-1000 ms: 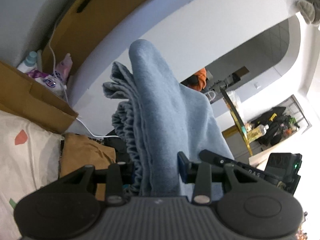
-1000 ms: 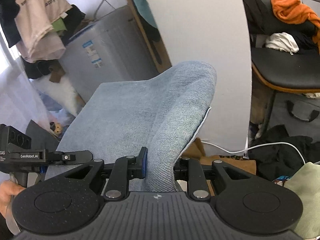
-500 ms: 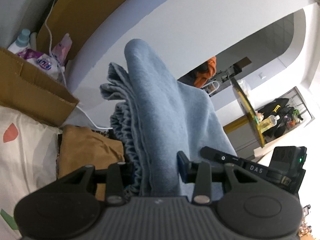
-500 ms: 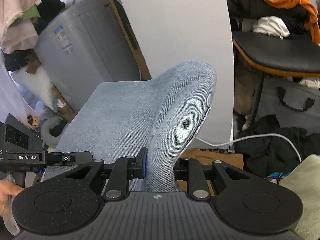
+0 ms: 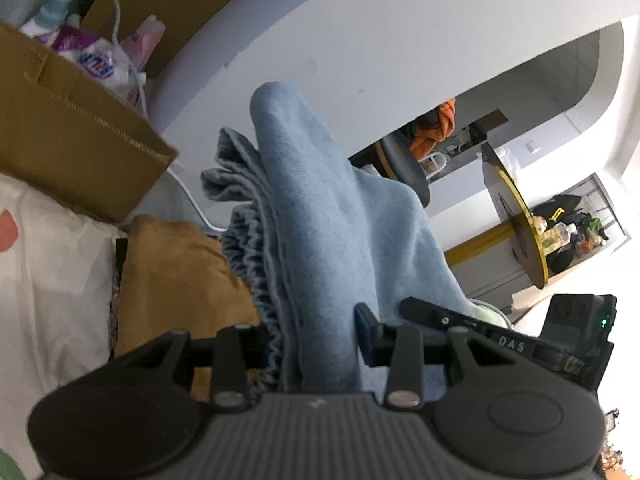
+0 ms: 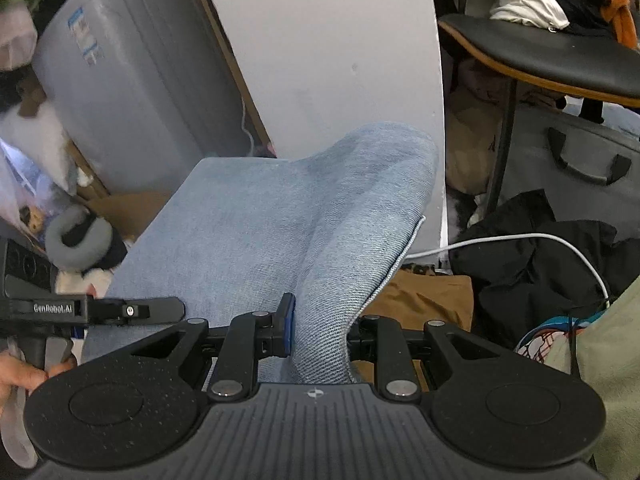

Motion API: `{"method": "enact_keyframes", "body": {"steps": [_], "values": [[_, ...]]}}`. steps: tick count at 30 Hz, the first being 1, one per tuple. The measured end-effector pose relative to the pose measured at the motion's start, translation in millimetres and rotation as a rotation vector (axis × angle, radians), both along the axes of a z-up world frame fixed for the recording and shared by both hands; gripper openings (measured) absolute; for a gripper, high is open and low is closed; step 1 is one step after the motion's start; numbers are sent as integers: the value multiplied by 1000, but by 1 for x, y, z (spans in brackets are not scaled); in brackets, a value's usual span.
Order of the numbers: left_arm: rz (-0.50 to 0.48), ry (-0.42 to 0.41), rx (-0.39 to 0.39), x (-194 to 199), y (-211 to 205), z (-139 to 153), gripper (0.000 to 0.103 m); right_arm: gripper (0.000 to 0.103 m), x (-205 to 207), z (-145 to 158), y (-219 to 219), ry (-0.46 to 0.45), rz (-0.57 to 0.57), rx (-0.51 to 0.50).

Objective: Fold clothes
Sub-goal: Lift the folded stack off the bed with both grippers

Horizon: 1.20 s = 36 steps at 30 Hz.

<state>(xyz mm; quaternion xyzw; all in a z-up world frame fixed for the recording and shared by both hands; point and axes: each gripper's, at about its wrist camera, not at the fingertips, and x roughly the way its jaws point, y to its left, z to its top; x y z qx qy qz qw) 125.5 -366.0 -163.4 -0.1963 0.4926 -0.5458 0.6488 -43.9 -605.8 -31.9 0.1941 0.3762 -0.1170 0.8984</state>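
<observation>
Denim (image 5: 320, 216) hangs between our two claws. We pinch gathered edge in left claw (image 5: 312, 340), folded edge in right claw (image 6: 320, 332). Brown cloth (image 5: 172, 272) lies below.

A lived-in home is shown, most likely a bedroom or laundry corner. Ahead and to the left of the left claw (image 5: 316, 340), an open cardboard box (image 5: 72, 136) holding household bottles (image 5: 52, 12) is seen beside patterned bedding (image 5: 48, 280), and a round gold-rimmed side table (image 5: 516, 216) is seen to its right. Beyond the right claw (image 6: 320, 336), a grey appliance (image 6: 132, 84) is seen to the left and a chair (image 6: 552, 60) heaped with clothes to the right, with a black garment (image 6: 532, 264) and a white cable (image 6: 520, 240) lying below it.
</observation>
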Motion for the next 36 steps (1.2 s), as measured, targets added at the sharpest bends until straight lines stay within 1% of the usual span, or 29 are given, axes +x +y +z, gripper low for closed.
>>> {"method": "enact_keyframes", "body": {"steps": [6,14,21,28,32,36], "values": [[-16,-22,-11,0,-8,-33,41,22,0,-34,-3,0,-24,-23],[-40,-34,6,3,-21,-64,41,22,-2,-78,-7,4,-53,-36],[-64,-19,19,5,-34,-102,41,22,-4,-120,-14,6,-98,-37],[-74,-2,60,6,-41,-133,41,22,3,-167,-19,48,-130,-52],[-70,10,69,4,-39,-145,41,22,4,-183,-18,57,-132,-56],[-69,7,58,7,-38,-142,41,22,1,-190,-13,39,-135,-70]]}}
